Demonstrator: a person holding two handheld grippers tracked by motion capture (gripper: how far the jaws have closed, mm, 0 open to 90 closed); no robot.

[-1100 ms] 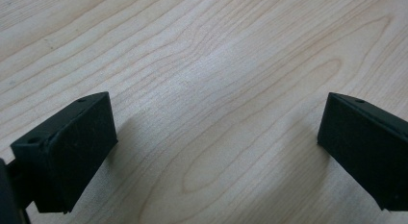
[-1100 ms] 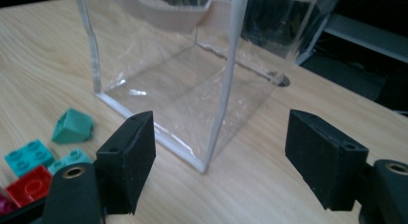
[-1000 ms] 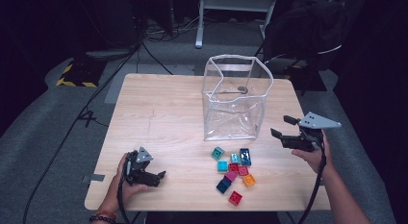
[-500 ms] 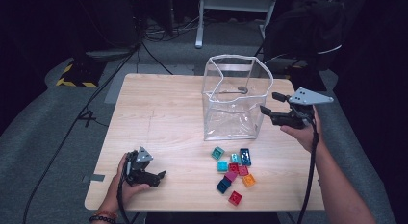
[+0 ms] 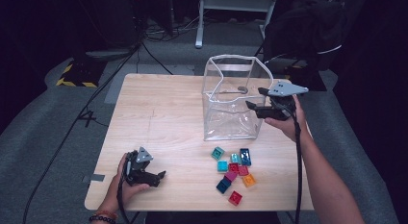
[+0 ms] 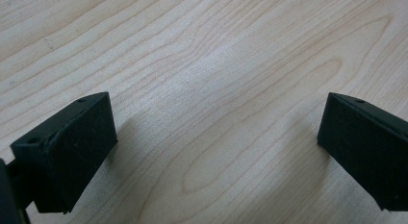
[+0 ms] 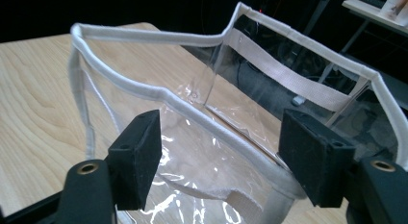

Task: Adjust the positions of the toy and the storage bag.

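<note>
While the right gripper (image 5: 256, 98) hangs wide and empty at the clear bag's (image 5: 231, 106) rim (image 7: 211, 125), just ahead, it should close squarely over that white edge; the left gripper (image 5: 156, 177) rests wide on the desk (image 5: 159, 113).

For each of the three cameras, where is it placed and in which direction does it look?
High view: sits above the person's side, looks forward and down on the table; both forearms, the left gripper and right gripper show.
Left gripper view: rides on the left gripper, looks down at bare wood between its open jaws.
Right gripper view: rides on the right gripper, faces the clear bag rim between its open jaws.
Shared: the high and right gripper views both show the clear bag.
</note>
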